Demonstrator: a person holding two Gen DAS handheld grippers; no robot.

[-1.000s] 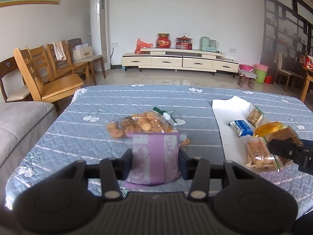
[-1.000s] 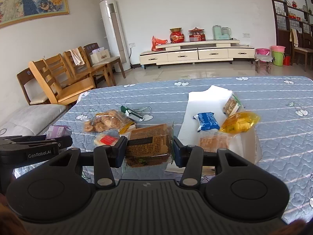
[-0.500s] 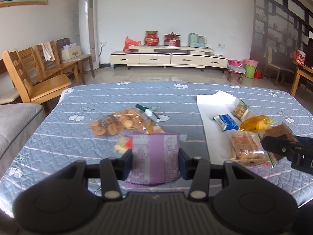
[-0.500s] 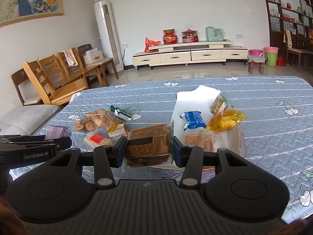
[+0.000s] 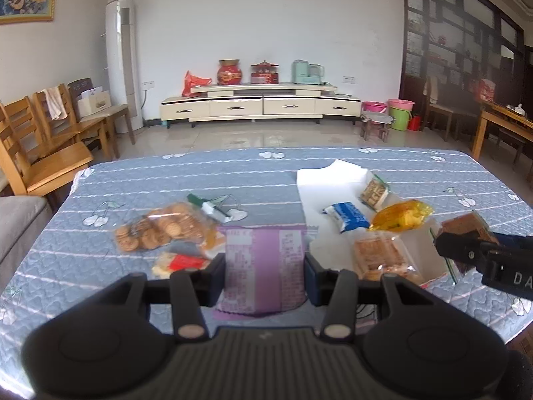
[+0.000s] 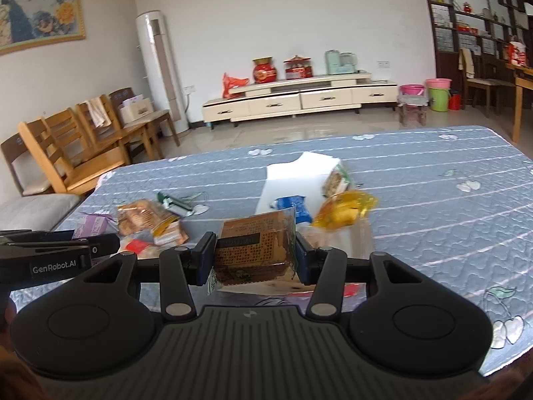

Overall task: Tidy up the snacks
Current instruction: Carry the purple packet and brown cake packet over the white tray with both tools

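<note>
My left gripper [image 5: 265, 275] is shut on a purple snack packet [image 5: 265, 266], held above the table's near edge. My right gripper [image 6: 255, 256] is shut on a brown snack packet [image 6: 255, 246]; it also shows in the left wrist view [image 5: 466, 230] at the right. On the white sheet [image 5: 319, 180] lie a blue packet [image 5: 348, 215], a yellow bag [image 5: 401, 218], a green-edged packet [image 5: 374, 193] and a clear cracker bag [image 5: 383, 256]. To the left lie a bag of round biscuits [image 5: 160, 230], a small red packet [image 5: 181, 261] and a green-white stick [image 5: 208, 205].
The table has a blue quilted cover [image 5: 166, 180]. Wooden chairs [image 5: 43, 153] and a grey sofa [image 5: 16, 226] stand at the left. A wooden table [image 5: 506, 126] stands at the far right.
Both grippers have drawn back and swung right with their packets held. The snacks on the table have not moved.
</note>
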